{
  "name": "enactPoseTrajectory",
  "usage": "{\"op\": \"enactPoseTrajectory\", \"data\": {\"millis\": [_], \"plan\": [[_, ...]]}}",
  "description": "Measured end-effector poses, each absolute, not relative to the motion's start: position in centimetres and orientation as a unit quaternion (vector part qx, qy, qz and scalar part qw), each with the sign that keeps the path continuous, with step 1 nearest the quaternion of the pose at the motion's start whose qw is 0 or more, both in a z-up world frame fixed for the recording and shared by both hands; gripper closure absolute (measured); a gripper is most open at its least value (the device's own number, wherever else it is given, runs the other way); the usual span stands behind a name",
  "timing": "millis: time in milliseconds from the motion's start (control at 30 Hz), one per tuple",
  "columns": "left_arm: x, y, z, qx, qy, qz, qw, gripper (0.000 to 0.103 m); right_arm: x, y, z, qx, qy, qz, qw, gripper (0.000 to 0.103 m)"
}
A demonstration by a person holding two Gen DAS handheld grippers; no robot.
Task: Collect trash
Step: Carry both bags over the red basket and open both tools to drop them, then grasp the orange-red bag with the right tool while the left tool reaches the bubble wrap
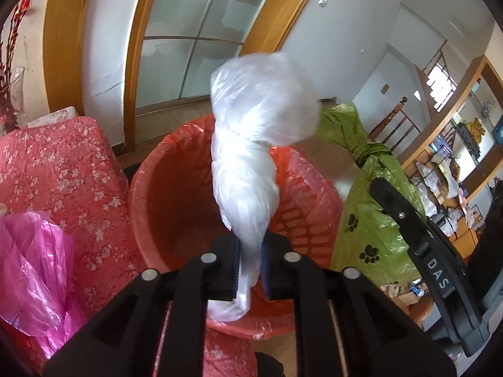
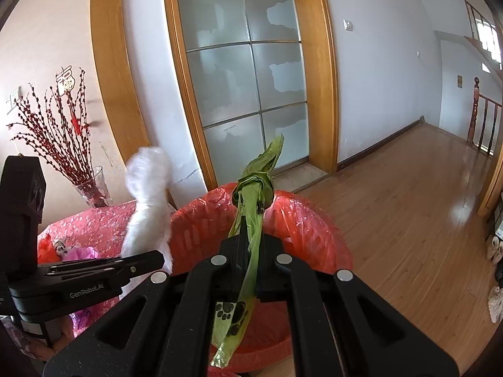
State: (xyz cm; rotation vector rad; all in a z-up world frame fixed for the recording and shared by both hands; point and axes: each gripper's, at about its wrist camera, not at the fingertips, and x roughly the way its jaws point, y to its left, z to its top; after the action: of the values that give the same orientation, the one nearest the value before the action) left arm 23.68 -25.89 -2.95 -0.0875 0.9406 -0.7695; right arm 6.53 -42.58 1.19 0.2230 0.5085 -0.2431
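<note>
My left gripper (image 1: pixel 250 262) is shut on a knotted white plastic bag (image 1: pixel 251 144) and holds it over an orange-red basket bin (image 1: pixel 163 194) lined with red plastic. The white bag also shows in the right wrist view (image 2: pixel 147 207), left of the bin (image 2: pixel 301 220). My right gripper (image 2: pixel 250 253) is shut on a green paw-print plastic bag (image 2: pixel 254 188), held above the bin's near rim. That green bag (image 1: pixel 371 220) hangs to the right of the bin in the left wrist view, with the right gripper's body beside it.
A table with a red floral cloth (image 1: pixel 63 169) stands left of the bin, with a pink plastic bag (image 1: pixel 34 267) on it and a glass vase of red twigs (image 2: pixel 91 188). A frosted glass door (image 2: pixel 245 72) is behind. Wooden floor (image 2: pixel 408 207) extends right.
</note>
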Motion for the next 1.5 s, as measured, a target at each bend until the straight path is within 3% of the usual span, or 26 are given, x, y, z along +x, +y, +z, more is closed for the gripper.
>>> {"op": "enactPoseTrajectory", "data": {"millis": [33,133,200,267,333,667,1000,1500], "plan": [[23.9,-25.9,-3.1,-0.043,0.444,-0.358,0.82,0.078,6.6,-42.6,1.1,0.11,0.251,-0.12,0.954,0.099],[24.1,-25.5,-3.6,-0.044,0.446,-0.347,0.824,0.071,6.8,-42.7,0.7,0.107,0.258,-0.12,0.953,0.094],[24.0,-25.0,-3.7,-0.043,0.448,-0.338,0.827,0.07,6.7,-42.7,0.4,0.107,0.261,-0.122,0.952,0.084],[23.9,-24.2,-3.8,-0.045,0.446,-0.331,0.83,0.069,6.3,-42.7,0.3,0.106,0.258,-0.126,0.952,0.063],[23.5,-23.4,-3.8,-0.043,0.44,-0.324,0.837,0.065,5.9,-42.5,0.5,0.102,0.254,-0.132,0.953,0.058],[19.5,-17.4,-1.7,-0.025,0.381,-0.274,0.883,0.061,4.5,-39.9,2.0,0.074,0.237,-0.128,0.96,0.058],[15.5,-6.5,0.0,-0.028,0.327,-0.171,0.929,0.058,4.7,-34.1,2.6,0.056,0.241,-0.061,0.967,0.058],[12.2,8.4,-0.5,-0.071,0.311,-0.023,0.948,0.055,8.5,-16.9,0.2,0.022,0.298,0.148,0.943,0.059]]}}
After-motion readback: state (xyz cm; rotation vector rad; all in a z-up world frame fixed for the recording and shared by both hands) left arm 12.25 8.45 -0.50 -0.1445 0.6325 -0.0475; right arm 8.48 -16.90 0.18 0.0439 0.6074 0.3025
